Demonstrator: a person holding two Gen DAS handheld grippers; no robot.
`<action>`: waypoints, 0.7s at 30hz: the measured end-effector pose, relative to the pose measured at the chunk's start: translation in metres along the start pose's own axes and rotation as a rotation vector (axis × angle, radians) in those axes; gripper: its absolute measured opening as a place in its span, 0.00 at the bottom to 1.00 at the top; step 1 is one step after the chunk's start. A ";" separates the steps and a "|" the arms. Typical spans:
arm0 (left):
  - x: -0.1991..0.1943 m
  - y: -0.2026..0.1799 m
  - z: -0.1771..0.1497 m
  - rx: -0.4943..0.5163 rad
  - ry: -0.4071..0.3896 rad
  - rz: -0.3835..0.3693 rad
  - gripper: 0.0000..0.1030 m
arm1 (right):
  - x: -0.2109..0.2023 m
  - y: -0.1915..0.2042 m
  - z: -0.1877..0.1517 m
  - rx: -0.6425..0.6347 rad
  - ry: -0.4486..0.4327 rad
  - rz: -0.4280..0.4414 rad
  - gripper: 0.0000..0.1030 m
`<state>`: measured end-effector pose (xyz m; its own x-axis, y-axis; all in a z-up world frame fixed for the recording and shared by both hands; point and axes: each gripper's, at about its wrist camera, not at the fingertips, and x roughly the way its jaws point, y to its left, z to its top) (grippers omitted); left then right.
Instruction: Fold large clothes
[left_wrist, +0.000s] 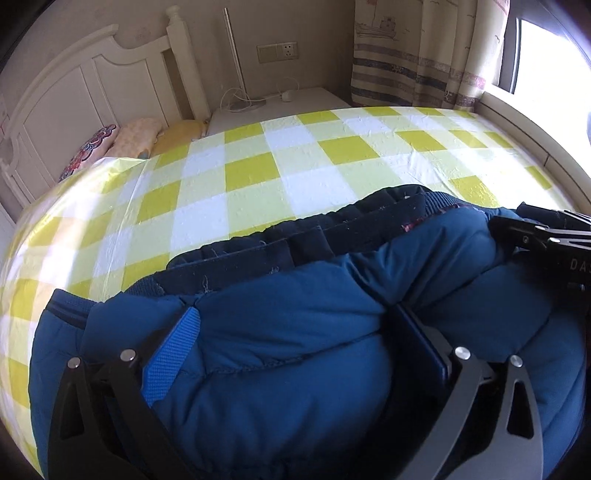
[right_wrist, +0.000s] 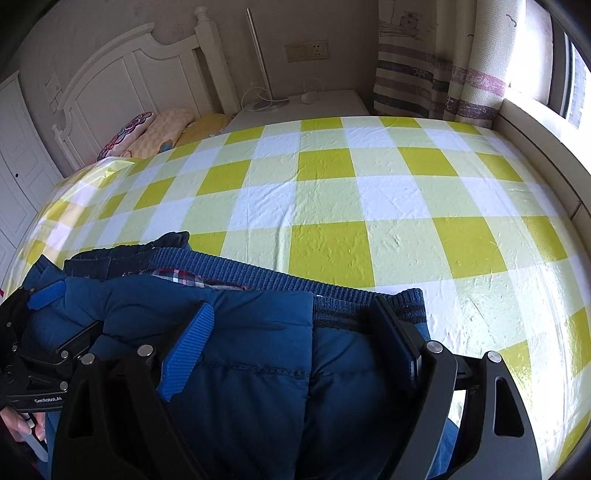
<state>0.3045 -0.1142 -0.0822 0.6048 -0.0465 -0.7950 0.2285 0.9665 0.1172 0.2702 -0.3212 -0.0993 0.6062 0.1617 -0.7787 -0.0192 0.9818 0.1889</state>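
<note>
Yellow-checked bedsheet (right_wrist: 332, 192) covers the bed, a flat place for folding. On its near edge lies the blue padded jacket (right_wrist: 251, 332), folded over. Both the left gripper (left_wrist: 295, 354) and right gripper (right_wrist: 295, 339) straddle it, jaws spread, apparently pressing rather than pinching.

White headboard (right_wrist: 110, 70), striped curtain (right_wrist: 436, 74), sunlit window (left_wrist: 546, 55)

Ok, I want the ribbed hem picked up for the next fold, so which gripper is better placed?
Probably the right gripper: the ribbed hem lies just past its open jaws. The left gripper straddles the padded bulk of the jacket.
</note>
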 end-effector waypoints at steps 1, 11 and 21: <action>-0.001 0.000 -0.001 0.001 -0.003 0.001 0.98 | -0.001 0.000 0.000 0.002 -0.001 0.002 0.76; -0.032 0.125 -0.012 -0.187 -0.008 0.072 0.97 | -0.001 0.000 0.000 -0.001 -0.003 0.002 0.76; -0.013 0.173 -0.039 -0.348 0.030 -0.035 0.98 | -0.001 -0.006 0.000 0.026 -0.015 0.037 0.77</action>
<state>0.3063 0.0636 -0.0749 0.5775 -0.0788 -0.8126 -0.0283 0.9928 -0.1164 0.2702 -0.3269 -0.0995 0.6173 0.1966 -0.7618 -0.0214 0.9721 0.2335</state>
